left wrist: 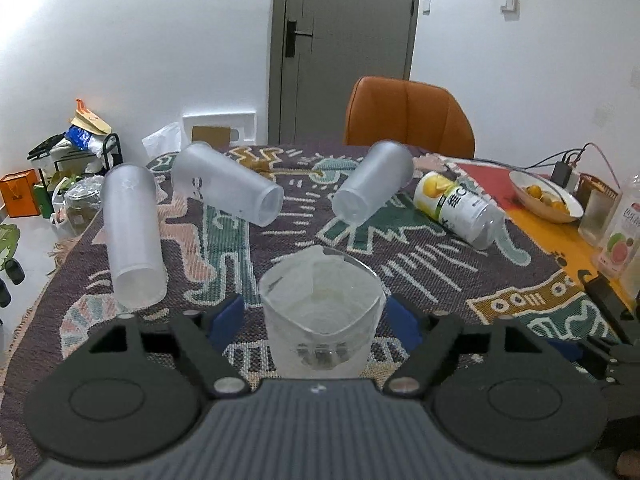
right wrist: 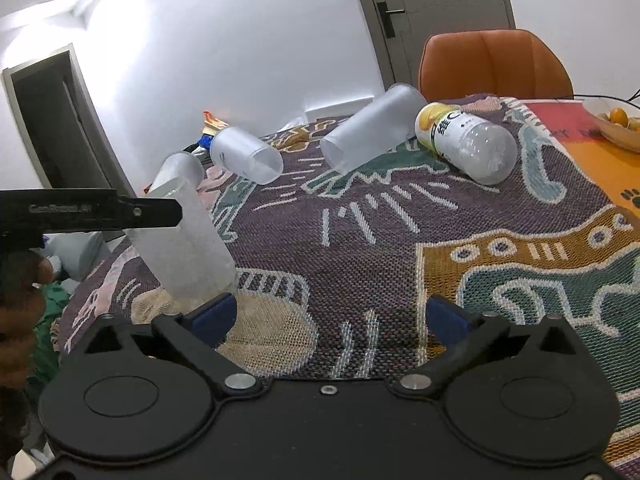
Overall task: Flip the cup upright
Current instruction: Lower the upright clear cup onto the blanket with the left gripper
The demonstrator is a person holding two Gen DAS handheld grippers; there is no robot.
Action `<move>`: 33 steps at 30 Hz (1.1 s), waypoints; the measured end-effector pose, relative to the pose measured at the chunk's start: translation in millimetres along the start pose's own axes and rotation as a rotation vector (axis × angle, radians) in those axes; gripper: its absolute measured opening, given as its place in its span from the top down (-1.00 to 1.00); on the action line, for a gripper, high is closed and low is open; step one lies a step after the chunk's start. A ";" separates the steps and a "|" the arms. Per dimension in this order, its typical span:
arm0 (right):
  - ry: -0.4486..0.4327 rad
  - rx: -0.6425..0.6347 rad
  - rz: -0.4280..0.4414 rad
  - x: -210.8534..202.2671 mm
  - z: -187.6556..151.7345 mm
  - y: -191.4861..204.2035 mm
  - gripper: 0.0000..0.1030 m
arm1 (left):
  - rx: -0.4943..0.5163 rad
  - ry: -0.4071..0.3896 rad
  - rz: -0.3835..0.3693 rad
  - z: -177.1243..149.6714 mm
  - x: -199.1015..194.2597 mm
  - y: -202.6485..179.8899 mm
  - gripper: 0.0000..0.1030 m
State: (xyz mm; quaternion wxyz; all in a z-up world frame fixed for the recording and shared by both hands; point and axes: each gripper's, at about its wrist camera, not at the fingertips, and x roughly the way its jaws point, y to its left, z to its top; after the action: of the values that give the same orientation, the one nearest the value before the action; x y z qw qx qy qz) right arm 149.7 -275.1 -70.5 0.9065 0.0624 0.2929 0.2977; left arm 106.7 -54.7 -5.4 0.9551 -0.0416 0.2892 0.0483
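Observation:
My left gripper (left wrist: 316, 316) is shut on a frosted plastic cup (left wrist: 320, 320), mouth up, squeezed between the blue pads. The same held cup (right wrist: 184, 248) shows tilted at the left of the right wrist view, under the left gripper's black finger. Three more frosted cups lie on their sides on the patterned tablecloth: one at the left (left wrist: 134, 236), one at the centre-left (left wrist: 228, 184), one at the centre-right (left wrist: 372, 182). My right gripper (right wrist: 330, 316) is open and empty over the cloth.
A clear bottle (left wrist: 460, 210) with a yellow label lies on its side to the right. A bowl of fruit (left wrist: 546, 196), a glass and a juice bottle (left wrist: 622, 236) stand at the right edge. An orange chair (left wrist: 408, 114) stands behind the table.

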 end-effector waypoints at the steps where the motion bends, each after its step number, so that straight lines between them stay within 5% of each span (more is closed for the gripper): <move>1: -0.002 -0.002 -0.001 -1.4 0.7 0.8 -1.00 | 0.004 -0.008 0.000 0.3 -3.7 0.4 -0.57; 13: -0.021 -0.044 -0.031 -23.4 11.0 19.5 -1.00 | -0.003 -0.106 -0.034 -5.4 -41.8 18.0 -0.81; 33: -0.016 -0.159 -0.047 -51.7 7.0 70.5 -1.00 | -0.071 -0.126 -0.033 -42.9 -84.4 79.2 -0.91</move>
State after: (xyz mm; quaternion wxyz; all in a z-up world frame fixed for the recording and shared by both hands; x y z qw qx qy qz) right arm 84.5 -247.0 -18.9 0.9176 -0.0142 0.2623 0.2983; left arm 4.1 13.5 1.9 0.9701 -0.0770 0.2258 0.0453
